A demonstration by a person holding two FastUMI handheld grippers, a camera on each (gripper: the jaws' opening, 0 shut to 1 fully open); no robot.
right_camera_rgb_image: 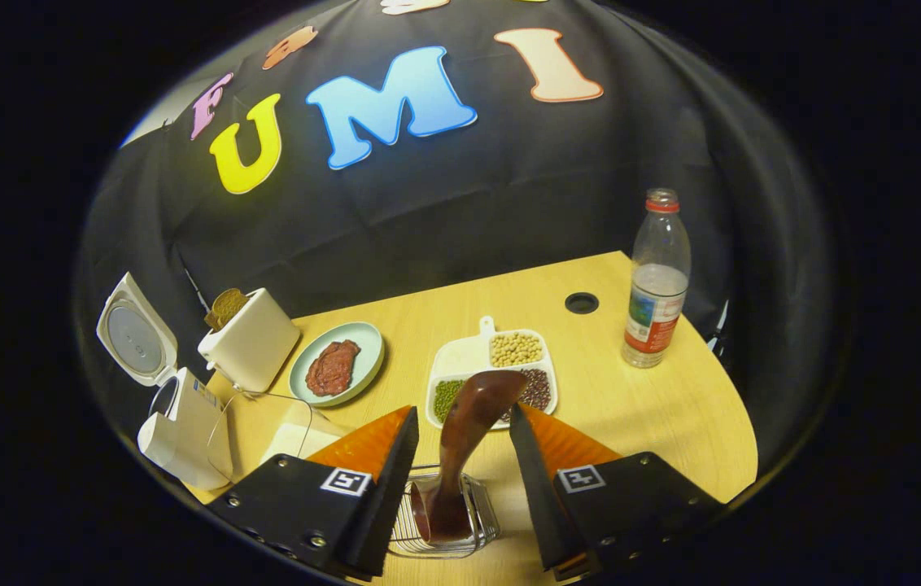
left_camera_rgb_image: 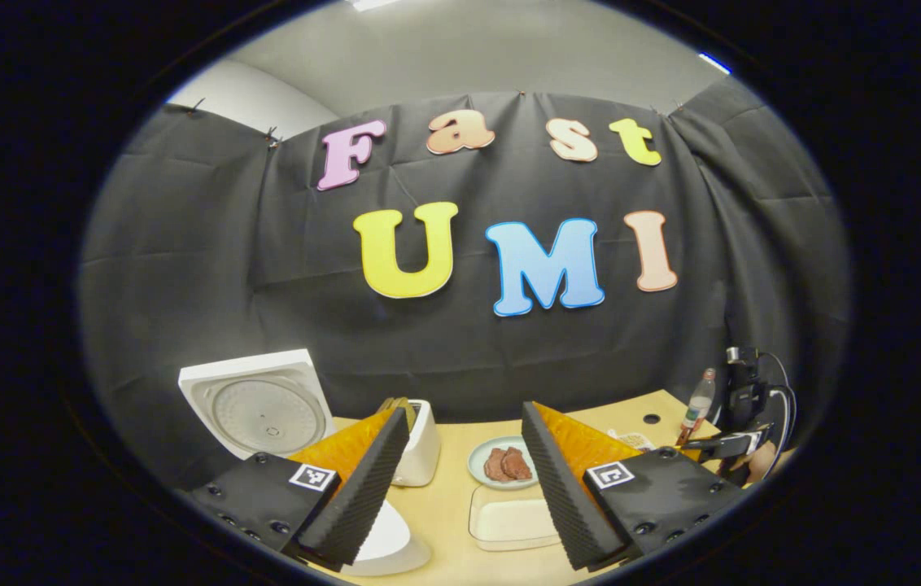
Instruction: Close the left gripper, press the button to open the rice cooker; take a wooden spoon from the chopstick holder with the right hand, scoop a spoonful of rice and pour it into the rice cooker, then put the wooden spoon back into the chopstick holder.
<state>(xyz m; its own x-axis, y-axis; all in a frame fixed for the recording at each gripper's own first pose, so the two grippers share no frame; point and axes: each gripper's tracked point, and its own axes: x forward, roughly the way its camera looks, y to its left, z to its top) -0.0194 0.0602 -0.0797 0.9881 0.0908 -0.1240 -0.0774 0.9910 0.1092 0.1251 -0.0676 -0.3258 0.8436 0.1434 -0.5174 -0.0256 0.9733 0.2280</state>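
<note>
Both claws spread, wooden spoon [right_camera_rgb_image: 469,439] in chopstick holder [right_camera_rgb_image: 481,521]

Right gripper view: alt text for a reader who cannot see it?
Open right gripper straddles a wooden spoon standing in a wire holder. Beyond on the table: rice cooker with lid up, toaster, bean tray, bottle.

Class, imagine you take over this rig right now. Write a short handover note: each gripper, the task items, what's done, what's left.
Left gripper: open, holding nothing, above the table.
Right gripper: open, fingers either side of the wooden spoon, not pressing it.
The spoon stands in the wire chopstick holder.
Rice cooker: lid up, so the button step is done.
Whether rice has been poured cannot be told; check the pot before scooping.
</note>
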